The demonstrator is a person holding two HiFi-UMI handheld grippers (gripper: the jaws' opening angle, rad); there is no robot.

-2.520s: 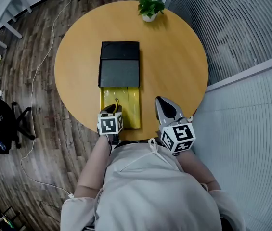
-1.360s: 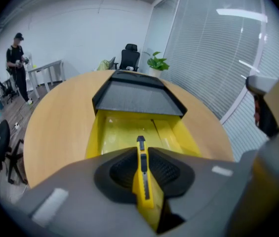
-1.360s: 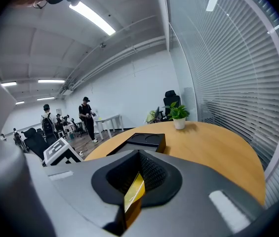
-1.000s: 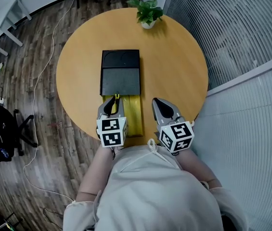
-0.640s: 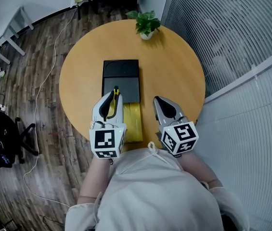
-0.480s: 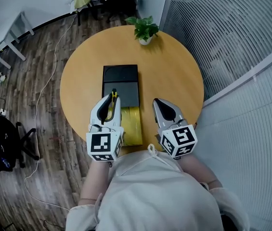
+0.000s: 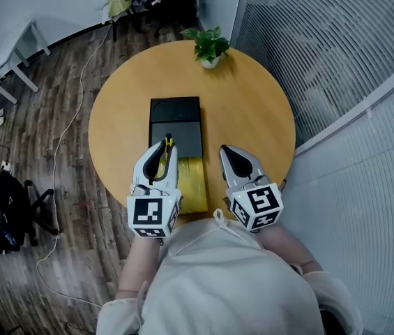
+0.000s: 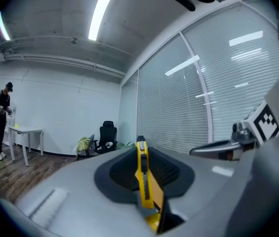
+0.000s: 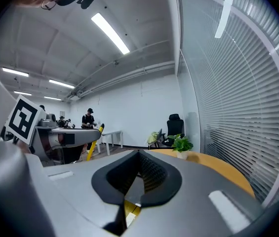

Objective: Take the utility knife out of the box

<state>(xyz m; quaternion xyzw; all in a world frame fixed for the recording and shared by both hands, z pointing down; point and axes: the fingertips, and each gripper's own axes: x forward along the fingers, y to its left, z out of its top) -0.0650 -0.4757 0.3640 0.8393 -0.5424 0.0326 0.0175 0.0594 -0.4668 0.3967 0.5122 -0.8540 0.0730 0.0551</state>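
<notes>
The left gripper [image 7: 167, 147] grips the yellow utility knife [image 8: 142, 172] edge-on between its fingers [image 8: 70, 196], above the open box [image 7: 175, 117] on the round table [image 7: 252, 110]. The knife's rear end is buried in the grip, and any print on it seems too small to read. The right gripper [image 7: 226, 150] hangs beside it, fingers together on nothing. Both grippers partly cover the box's yellow tray [image 7: 195, 183]. Their marker cubes [image 7: 150, 213] carry only black-and-white squares.
</notes>
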